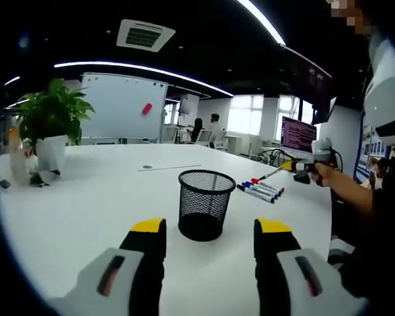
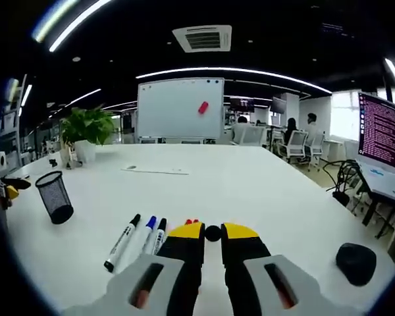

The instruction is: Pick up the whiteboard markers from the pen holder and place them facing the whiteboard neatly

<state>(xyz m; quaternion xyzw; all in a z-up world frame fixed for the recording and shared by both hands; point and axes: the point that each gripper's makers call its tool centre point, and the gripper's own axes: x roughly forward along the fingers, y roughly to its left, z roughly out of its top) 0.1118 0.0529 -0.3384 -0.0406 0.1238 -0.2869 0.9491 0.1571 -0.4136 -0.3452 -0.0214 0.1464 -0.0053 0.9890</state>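
Note:
A black mesh pen holder (image 1: 206,204) stands on the white table (image 1: 99,197), just ahead of my open left gripper (image 1: 210,227); nothing sticks out above its rim. Several markers (image 1: 260,189) lie side by side to its right. A person's hand holds my right gripper (image 1: 303,166) beyond them, with a marker (image 1: 271,174) in its jaws. In the right gripper view, my right gripper (image 2: 212,230) is shut on that marker's (image 2: 212,232) dark round end. Black and blue markers (image 2: 145,237) lie just left of the jaws, pointing towards the whiteboard (image 2: 180,108). The pen holder (image 2: 54,196) stands further left.
A potted plant (image 1: 51,125) and a bottle (image 1: 14,155) stand at the table's far left. A black mouse (image 2: 355,262) lies at the right, near a lit monitor (image 2: 382,141). A thin strip (image 2: 155,171) lies mid-table. People sit on chairs (image 2: 296,141) behind.

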